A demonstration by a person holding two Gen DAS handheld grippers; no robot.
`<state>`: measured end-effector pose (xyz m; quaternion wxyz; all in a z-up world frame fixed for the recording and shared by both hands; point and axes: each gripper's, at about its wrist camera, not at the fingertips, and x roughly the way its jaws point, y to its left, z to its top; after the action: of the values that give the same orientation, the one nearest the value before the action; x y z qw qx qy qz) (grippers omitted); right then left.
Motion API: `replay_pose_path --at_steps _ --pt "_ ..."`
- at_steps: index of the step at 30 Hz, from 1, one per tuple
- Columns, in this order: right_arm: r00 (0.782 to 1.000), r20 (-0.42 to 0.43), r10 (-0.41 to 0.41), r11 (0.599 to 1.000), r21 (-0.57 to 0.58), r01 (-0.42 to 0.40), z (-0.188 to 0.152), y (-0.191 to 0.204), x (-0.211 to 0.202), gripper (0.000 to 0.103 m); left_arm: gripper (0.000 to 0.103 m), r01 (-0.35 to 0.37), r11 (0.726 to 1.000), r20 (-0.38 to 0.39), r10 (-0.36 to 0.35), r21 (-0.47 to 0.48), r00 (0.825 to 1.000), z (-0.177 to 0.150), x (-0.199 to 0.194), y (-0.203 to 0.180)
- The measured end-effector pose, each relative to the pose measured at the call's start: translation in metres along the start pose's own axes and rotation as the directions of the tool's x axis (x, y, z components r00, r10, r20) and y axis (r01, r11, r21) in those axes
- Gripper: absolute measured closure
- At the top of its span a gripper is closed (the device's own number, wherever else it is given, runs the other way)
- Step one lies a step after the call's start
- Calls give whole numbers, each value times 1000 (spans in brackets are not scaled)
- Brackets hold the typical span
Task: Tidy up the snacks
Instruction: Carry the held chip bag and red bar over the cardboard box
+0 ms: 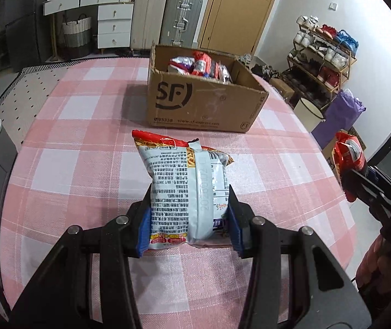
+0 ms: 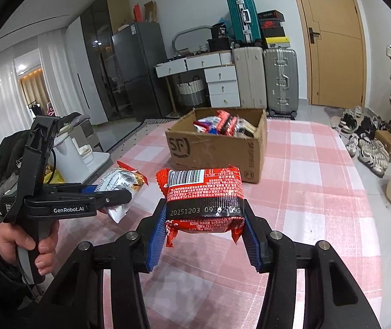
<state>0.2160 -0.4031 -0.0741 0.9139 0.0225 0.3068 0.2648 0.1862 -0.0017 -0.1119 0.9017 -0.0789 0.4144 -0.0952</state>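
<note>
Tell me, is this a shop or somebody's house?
Probably somebody's house: a shoe rack full of shoes, suitcases by a wooden door, and a fridge behind the checked table.

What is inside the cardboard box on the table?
The cardboard box is open and holds several snack packets, mostly red, with some white and purple. Whatever lies under this top layer, and the box's bottom, is hidden by the packets and walls.

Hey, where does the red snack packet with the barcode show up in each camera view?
Left wrist: red snack packet at right edge, clamped in the right tongs.
Right wrist: centre foreground, between its blue pads.
Shared landmark: brown cardboard box printed SF.
</note>
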Motion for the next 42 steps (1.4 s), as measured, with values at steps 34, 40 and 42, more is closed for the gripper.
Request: replay_pose_path --at_steps 34,40,42 --pt "997 65 50 988 -147 -40 181 3 52 53 60 55 998 86 -56 15 995 190 -26 1" --pt "998 51 42 986 -164 -33 211 -8 77 53 60 50 999 55 -51 19 997 227 9 -11" --pt "998 50 42 986 -162 -34 220 -13 84 53 60 48 999 44 -49 25 998 238 22 -12"
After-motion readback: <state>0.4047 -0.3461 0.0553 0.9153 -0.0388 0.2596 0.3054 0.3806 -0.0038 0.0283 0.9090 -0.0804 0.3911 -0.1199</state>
